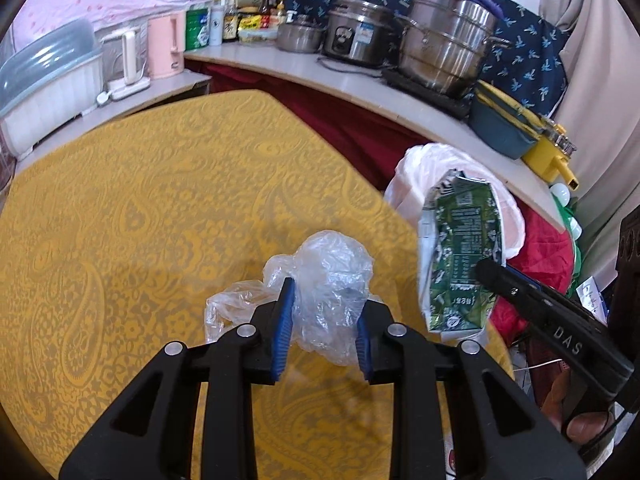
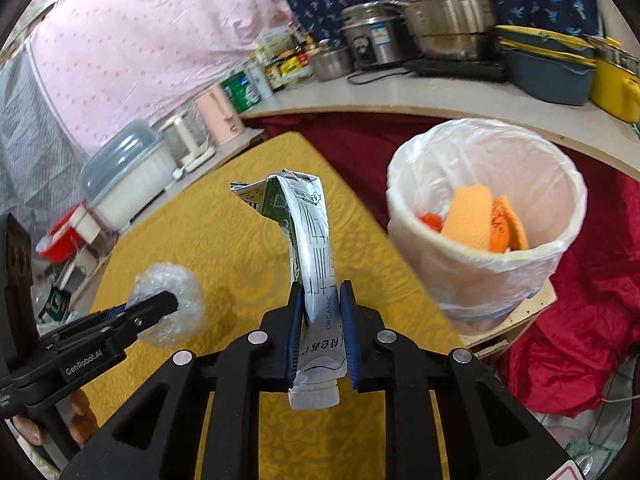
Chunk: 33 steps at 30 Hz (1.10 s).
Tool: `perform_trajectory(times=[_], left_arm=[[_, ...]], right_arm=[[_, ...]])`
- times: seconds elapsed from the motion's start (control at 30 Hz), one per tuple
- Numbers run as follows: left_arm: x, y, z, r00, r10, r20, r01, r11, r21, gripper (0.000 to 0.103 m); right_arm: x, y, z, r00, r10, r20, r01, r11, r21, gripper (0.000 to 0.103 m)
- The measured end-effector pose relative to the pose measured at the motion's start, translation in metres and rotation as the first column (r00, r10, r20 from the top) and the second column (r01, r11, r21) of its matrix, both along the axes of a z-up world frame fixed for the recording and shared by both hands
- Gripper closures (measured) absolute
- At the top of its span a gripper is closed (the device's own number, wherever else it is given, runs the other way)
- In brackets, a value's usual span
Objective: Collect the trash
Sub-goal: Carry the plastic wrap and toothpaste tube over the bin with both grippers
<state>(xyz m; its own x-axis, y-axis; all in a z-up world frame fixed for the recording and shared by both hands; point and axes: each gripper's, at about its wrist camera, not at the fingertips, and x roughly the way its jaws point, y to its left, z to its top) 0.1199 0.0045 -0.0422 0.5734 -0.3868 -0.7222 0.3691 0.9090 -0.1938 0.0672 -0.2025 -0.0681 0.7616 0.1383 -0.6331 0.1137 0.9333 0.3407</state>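
My left gripper (image 1: 330, 300) is shut on a crumpled clear plastic bag (image 1: 332, 264), held just above the yellow paisley tablecloth (image 1: 140, 220). In the right wrist view the same bag (image 2: 184, 280) shows at the lower left, in the left gripper (image 2: 170, 304). My right gripper (image 2: 322, 292) is shut on a flattened green and silver drink carton (image 2: 312, 232), which stands upright and bends left at the top. The left wrist view shows that carton (image 1: 460, 248) at the right, in front of the bin. A white-lined trash bin (image 2: 480, 280) stands right of the table, with orange scraps (image 2: 476, 220) inside.
A curved counter (image 1: 320, 76) behind the table carries steel pots (image 1: 448, 44), a rice cooker (image 1: 356, 36), bottles and a blue and yellow container (image 1: 504, 128). A lidded dish box (image 2: 124, 176) and a pink kettle (image 1: 166, 46) stand at the left. Red cloth (image 2: 580, 320) lies around the bin.
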Motion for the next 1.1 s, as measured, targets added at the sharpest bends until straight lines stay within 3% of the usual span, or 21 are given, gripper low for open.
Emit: perform_trajectory(times=[0.67,1.1], left_arm=[[0.027,-0.106,0.055,0.982,-0.143,0.125,0.149,0.988,-0.037,0.077],[0.06,-0.184,0.049,0.962,-0.249,0.109,0.254,0.966,-0.036,0.077]], right_arm=[[-0.008,-0.099,0.041,0.967,-0.224,0.119,0.222,0.975,0.026,0.085],[0.012,-0.161,0.033,0.94,-0.32,0.122,0.315,0.947,0.054,0.085]])
